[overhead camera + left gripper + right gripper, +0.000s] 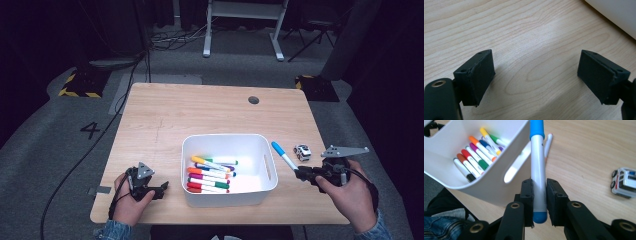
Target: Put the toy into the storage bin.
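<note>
One white bin point(227, 145); one blue marker point(538, 170) outside; several markers point(210, 175) inside (overlapping, count unclear); one toy car point(302, 152).

Bright table; dark bkgd (soft shadows)

The pale wooden table point(529, 37) beside the white glossy plastic bin point(227, 145) shows smooth matt grain. The black gripper pads point(480, 75) look matt, perhaps rubber. The blue-capped white plastic marker point(537, 170) gleams smooth.

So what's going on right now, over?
Right gripper clamps blue marker beside white bin. Left gripper open, empty. Toy car sits clear.
</note>
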`<state>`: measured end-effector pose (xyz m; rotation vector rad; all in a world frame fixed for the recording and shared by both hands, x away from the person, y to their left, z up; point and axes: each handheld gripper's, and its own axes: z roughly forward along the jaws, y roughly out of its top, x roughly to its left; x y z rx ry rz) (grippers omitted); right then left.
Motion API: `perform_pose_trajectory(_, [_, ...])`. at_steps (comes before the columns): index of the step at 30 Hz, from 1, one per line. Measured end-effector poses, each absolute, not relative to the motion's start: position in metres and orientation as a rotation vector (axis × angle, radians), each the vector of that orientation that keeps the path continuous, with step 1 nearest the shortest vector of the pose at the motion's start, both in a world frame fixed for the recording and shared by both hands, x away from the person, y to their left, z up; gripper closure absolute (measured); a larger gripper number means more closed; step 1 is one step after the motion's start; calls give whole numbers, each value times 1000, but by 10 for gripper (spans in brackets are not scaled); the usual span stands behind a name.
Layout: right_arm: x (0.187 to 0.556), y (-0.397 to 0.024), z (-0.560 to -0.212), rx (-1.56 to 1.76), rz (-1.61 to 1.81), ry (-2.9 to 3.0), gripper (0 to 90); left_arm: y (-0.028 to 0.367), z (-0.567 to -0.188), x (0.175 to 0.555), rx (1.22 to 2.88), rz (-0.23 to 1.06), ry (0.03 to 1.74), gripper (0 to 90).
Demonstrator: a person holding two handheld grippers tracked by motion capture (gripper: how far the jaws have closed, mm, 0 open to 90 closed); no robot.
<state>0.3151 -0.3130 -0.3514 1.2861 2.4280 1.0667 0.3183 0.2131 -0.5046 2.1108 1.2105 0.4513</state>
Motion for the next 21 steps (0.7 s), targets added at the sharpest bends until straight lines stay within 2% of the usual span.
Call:
perform_pose_trajectory(9, [323,-285,-325,1164,1122,2511,767,213,-505,317,2104,445,1219,150])
perform_pose_trajectory(21, [344,-224,-326,1027,1137,2681,767,213,-505,317,2104,445,1219,150])
